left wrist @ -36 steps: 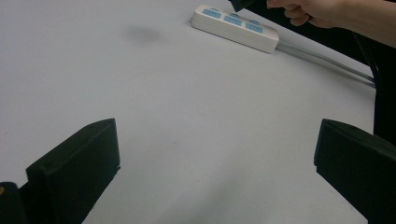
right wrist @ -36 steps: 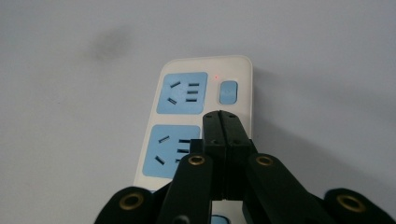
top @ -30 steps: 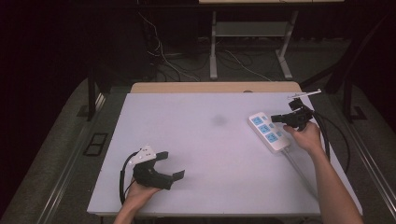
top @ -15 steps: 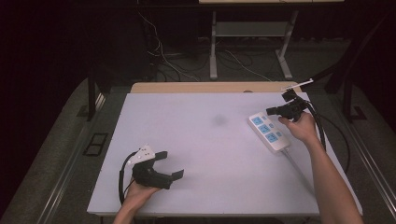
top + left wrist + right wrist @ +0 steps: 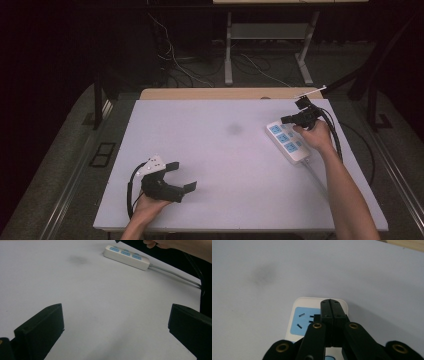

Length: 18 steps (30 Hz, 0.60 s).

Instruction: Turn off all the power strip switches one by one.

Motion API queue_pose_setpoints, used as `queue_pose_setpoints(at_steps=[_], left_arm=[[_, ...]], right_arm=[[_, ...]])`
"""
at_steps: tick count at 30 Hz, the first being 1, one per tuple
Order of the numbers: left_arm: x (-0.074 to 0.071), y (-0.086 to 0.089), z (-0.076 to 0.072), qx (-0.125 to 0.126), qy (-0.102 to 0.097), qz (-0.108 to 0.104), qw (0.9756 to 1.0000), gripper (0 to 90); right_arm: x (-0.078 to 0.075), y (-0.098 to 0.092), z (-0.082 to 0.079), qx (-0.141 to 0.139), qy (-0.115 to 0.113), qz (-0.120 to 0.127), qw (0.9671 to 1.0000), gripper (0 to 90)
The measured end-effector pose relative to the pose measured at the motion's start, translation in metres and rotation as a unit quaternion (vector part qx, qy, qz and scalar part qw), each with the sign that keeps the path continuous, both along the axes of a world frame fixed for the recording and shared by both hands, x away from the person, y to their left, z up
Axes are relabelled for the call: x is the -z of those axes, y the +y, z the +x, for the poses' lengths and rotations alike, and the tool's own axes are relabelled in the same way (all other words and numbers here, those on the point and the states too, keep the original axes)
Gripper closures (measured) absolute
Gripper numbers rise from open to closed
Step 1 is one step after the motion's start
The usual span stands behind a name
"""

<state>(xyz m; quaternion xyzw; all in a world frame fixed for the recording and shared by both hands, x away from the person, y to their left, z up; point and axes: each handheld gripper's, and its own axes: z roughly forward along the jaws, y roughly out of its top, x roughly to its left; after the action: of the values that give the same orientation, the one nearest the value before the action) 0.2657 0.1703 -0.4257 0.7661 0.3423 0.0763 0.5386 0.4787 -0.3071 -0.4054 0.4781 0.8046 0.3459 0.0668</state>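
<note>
White plastic power strip with blue sockets near table's right edge: closed, empty right gripper hovers over its far socket, likely about to press; left gripper rests open near the front edge.

White table, faint dark smudge

Right gripper hovers over the power strip; left gripper rests apart.
</note>
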Motion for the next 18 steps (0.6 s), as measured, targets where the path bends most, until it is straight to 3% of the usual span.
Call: queue_pose_setpoints(at_steps=[11, 18], left_arm=[[0.0, 0.001, 0.0, 0.0, -0.001, 0.001, 1.0, 0.0], [0.0, 0.0, 0.0, 0.0, -0.001, 0.002, 1.0, 0.0]], right_arm=[[0.011, 0.001, 0.004, 0.007, 0.013, -0.02, 0.9997, 90.0], [0.014, -0.002, 0.003, 0.013, 0.009, -0.004, 0.9999, 90.0]])
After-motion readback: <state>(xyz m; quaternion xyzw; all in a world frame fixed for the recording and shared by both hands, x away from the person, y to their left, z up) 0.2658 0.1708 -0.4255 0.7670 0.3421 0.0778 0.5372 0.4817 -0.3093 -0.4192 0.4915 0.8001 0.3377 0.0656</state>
